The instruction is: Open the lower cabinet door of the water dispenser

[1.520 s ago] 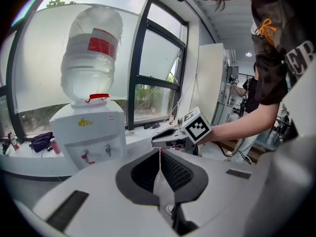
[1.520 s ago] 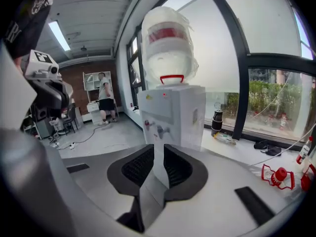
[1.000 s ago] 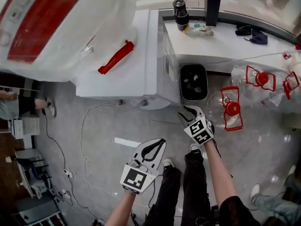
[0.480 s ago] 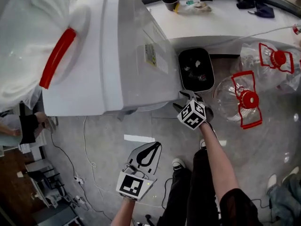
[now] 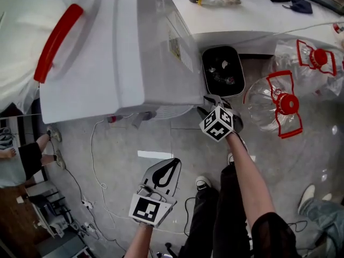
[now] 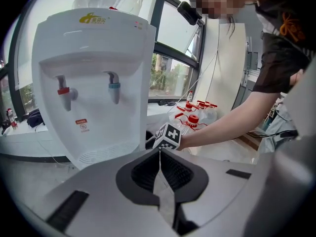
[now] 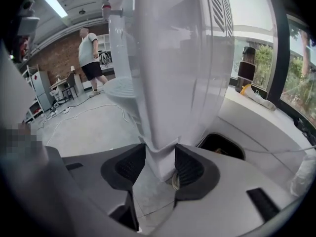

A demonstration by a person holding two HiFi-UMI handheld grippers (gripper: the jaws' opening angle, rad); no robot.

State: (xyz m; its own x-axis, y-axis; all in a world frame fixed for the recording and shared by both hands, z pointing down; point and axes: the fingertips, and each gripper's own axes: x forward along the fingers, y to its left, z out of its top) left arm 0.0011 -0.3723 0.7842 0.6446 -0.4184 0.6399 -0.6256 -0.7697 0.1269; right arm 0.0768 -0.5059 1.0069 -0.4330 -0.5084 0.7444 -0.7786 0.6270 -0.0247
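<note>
The white water dispenser (image 5: pixel 107 52) fills the upper left of the head view; the left gripper view shows its front with a red and a blue tap (image 6: pixel 94 73). My right gripper (image 5: pixel 208 105) sits low at the cabinet's front right corner. In the right gripper view its jaws (image 7: pixel 160 164) are closing with the white vertical edge of the cabinet door (image 7: pixel 163 147) between them, both pads touching it. My left gripper (image 5: pixel 165 168) hangs over the floor in front of the dispenser, shut and empty, its pads (image 6: pixel 159 154) meeting in a line.
A black bin (image 5: pixel 222 71) stands right beside the dispenser, under a white counter (image 5: pixel 258 15). Clear water bottles with red handles (image 5: pixel 279 98) lie on the floor at the right. A cable (image 5: pixel 94 160) runs over the floor at the left. A person (image 7: pixel 90 58) stands far off.
Both grippers have come down. The right one moved from over the floor to the dispenser's front right corner, and its jaws now clasp the door edge. The left stays shut.
</note>
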